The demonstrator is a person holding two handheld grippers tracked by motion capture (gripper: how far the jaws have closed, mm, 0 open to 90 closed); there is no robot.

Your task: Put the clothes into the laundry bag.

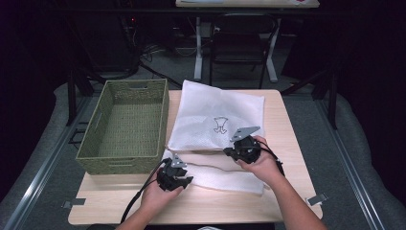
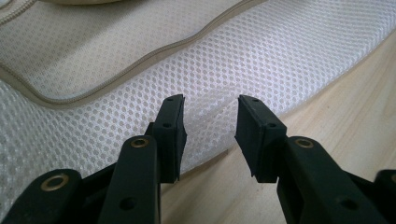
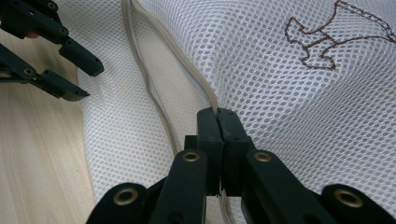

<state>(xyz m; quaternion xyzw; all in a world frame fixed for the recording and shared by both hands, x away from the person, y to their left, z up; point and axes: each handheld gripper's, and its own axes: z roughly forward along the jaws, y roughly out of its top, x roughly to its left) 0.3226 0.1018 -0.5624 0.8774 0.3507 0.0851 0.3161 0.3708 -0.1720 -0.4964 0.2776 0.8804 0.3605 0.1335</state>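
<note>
Our right claw (image 3: pixel 218 114) is clamped shut on the zipper seam (image 3: pixel 205 93) of the white mesh laundry bag (image 1: pixel 218 120). Our left claw (image 2: pixel 209 128) hangs half open just over the bag's near edge, pinching nothing. We judge the zipper work is starting; next, the left must close on mesh beside the seam. Beyond lie the wooden surface (image 1: pixel 282 124) and the green basket (image 1: pixel 125 125).

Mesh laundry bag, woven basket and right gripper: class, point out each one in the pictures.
mesh laundry bag (image 1: pixel 225 110), high view, on its flat white top panel.
woven basket (image 1: pixel 165 112), high view, on its right wall.
right gripper (image 3: pixel 218 114), right gripper view, at the closed jaw tips on the zip.
</note>
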